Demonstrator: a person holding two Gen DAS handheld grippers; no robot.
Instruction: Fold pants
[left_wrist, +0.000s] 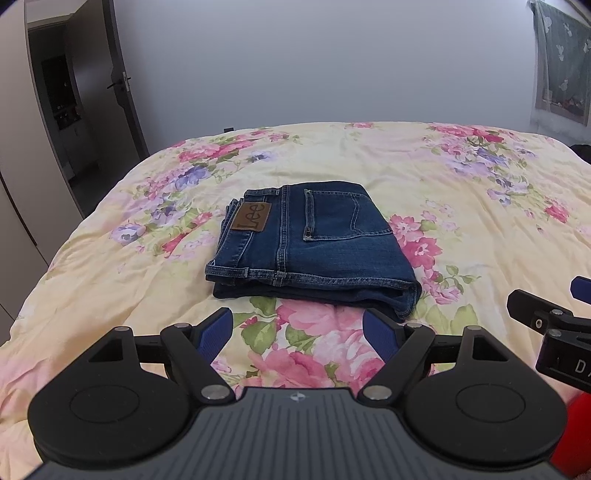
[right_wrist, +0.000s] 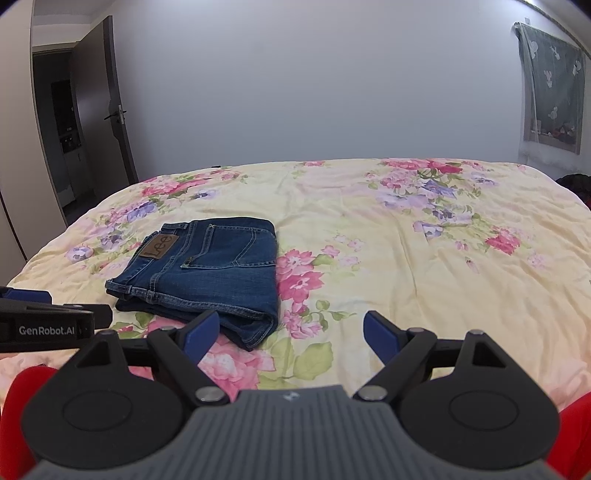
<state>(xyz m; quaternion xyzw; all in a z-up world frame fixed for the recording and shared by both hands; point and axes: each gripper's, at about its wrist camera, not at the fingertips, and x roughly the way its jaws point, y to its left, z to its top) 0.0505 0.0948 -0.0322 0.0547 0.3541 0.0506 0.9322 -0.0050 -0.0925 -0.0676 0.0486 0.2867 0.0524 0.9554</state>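
A pair of dark blue jeans (left_wrist: 314, 243) lies folded into a compact stack on the floral bedspread, back pocket and brown Lee patch (left_wrist: 251, 217) facing up. The jeans also show in the right wrist view (right_wrist: 207, 273), left of centre. My left gripper (left_wrist: 297, 332) is open and empty, just in front of the stack's near edge. My right gripper (right_wrist: 291, 334) is open and empty, near the stack's near right corner. Each gripper shows at the edge of the other's view: the right one (left_wrist: 554, 317) and the left one (right_wrist: 48, 321).
The bed (right_wrist: 406, 258) is covered by a yellow quilt with pink and purple flowers. An open dark door (left_wrist: 122, 85) stands at the far left, a curtained window (right_wrist: 550, 107) at the far right. A grey wall is behind the bed.
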